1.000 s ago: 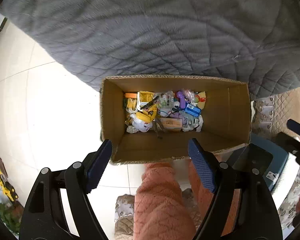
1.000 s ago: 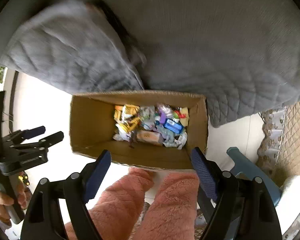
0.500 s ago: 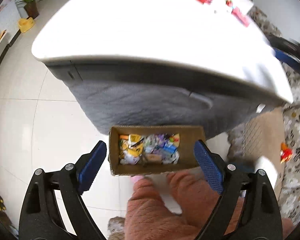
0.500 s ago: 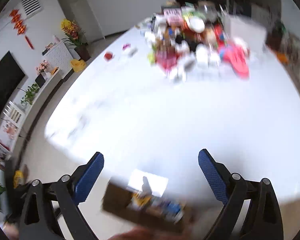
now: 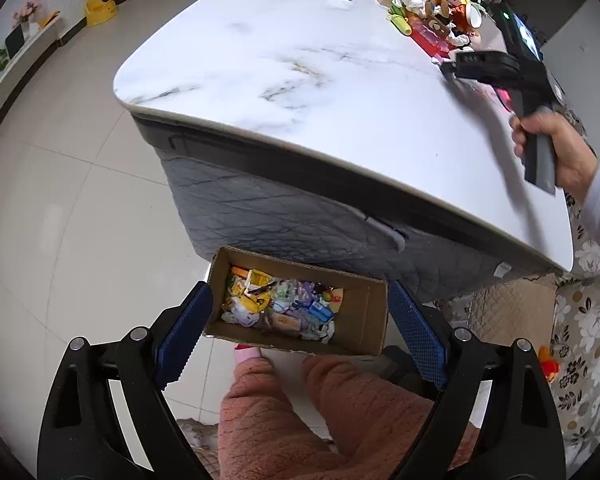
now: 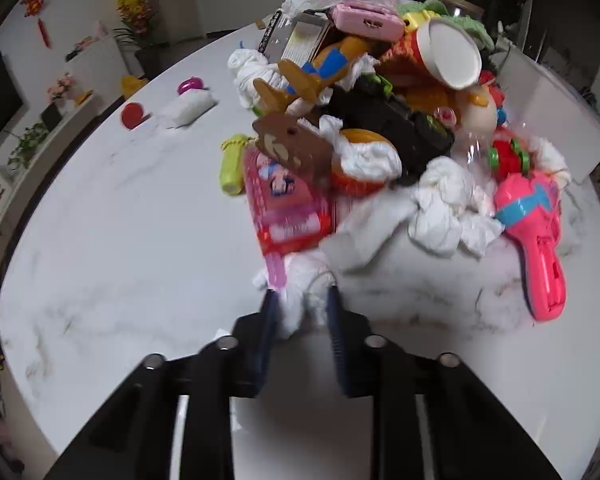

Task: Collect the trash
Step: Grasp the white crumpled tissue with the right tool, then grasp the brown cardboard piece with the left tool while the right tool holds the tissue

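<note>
**Right tongs pinch a tissue wad at the edge of the heap**

Right tongs are pressed together on a crumpled white tissue, right at their tips on the marble table. Here's the risk: that wad touches the pink card packet just ahead and the bigger tissue clump ahead-right, so a quick pull could drag either along, or tear the soft paper. Beyond, toys sit piled loosely, paper cup on top, pink toy off to the right; a snag may topple them.

Left tongs hang spread and empty above the cardboard box on the tiled floor, already holding wrappers. A drop from table height could miss it.

Farther off: potted plants, a white cabinet, a dark TV.
</note>
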Tool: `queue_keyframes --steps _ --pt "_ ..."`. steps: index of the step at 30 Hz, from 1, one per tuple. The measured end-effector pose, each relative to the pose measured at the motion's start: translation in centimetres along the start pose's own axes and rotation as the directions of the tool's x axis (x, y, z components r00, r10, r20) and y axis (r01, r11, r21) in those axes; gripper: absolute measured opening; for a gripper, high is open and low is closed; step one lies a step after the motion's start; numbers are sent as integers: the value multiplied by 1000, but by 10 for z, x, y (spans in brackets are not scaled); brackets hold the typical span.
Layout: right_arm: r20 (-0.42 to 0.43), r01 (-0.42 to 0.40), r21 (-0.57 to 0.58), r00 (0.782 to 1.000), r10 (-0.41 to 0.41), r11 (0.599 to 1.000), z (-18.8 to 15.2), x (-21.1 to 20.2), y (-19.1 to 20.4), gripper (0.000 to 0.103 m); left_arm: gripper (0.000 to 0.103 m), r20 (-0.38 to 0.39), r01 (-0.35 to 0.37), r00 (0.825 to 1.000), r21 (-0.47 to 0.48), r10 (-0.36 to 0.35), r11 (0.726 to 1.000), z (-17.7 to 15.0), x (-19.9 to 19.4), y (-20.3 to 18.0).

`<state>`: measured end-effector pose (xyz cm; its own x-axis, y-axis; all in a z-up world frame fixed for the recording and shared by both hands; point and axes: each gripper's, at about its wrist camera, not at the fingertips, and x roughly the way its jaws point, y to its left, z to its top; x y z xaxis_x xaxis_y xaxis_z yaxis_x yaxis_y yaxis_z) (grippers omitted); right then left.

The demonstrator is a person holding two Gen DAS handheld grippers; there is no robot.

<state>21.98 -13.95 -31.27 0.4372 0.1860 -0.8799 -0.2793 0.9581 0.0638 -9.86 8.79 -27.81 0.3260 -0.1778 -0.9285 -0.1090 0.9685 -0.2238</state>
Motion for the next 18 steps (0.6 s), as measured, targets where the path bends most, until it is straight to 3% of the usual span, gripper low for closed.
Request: queue_keyframes --steps 6,10,14,18 --pt "60 -136 80 990 131 988 -52 -65 -32 14 87 39 30 999 83 -33 996 31 0 -36" --pt "118 -164 163 982 146 973 -103 -122 -61 14 87 57 49 997 179 -60 983 65 8 -76" --pt "174 -169 238 976 129 957 -147 -171 -85 14 87 91 72 991 243 -97 967 124 30 -125" --pt "222 -188 300 967 123 935 -167 -199 -100 14 87 131 108 983 150 -128 983 206 59 -155"
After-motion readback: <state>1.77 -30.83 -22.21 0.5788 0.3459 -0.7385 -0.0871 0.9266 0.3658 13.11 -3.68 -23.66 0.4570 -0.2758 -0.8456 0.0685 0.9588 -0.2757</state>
